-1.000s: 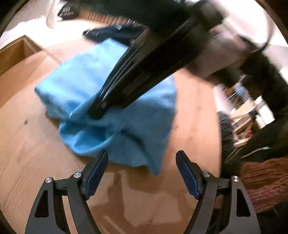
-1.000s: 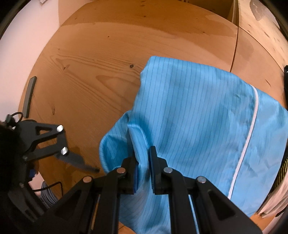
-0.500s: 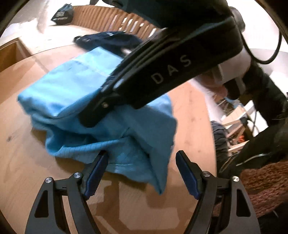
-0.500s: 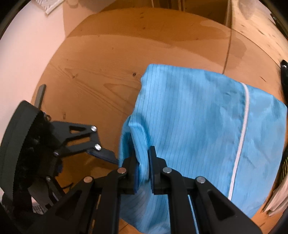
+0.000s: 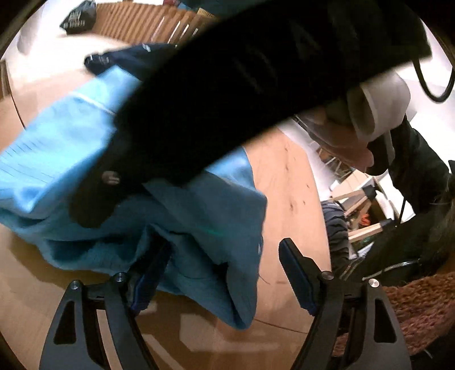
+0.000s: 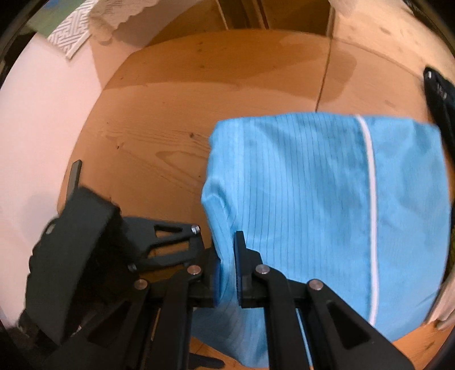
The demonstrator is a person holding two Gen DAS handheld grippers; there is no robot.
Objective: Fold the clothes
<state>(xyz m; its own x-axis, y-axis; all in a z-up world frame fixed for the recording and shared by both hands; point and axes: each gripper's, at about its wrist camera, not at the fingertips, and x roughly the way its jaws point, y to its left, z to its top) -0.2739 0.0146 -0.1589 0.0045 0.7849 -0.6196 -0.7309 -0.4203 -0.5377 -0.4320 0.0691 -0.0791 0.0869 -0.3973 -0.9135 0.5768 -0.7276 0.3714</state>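
A light blue garment (image 6: 312,199) with thin dark stripes and a white piping line lies half lifted on the wooden table (image 6: 199,85). My right gripper (image 6: 227,256) is shut on a fold at the garment's near left edge and holds it raised. In the left wrist view the right gripper's black body fills the top, and the blue cloth (image 5: 199,227) hangs from it. My left gripper (image 5: 224,247) stands open just below, with the hanging cloth between its jaws and draped over the left finger (image 5: 148,281). The right finger (image 5: 295,276) is bare.
A dark navy garment (image 5: 128,57) lies at the table's far side, with a black bag (image 5: 76,20) beyond it. A hand in a white sleeve (image 5: 349,142) grips the right tool. A brown knitted piece (image 5: 412,307) is at lower right. A black object (image 6: 438,94) lies by the garment's far right corner.
The right gripper has lifted the blue fold and carried it towards the left gripper. The left gripper has moved in, so the cloth now hangs between its open jaws.
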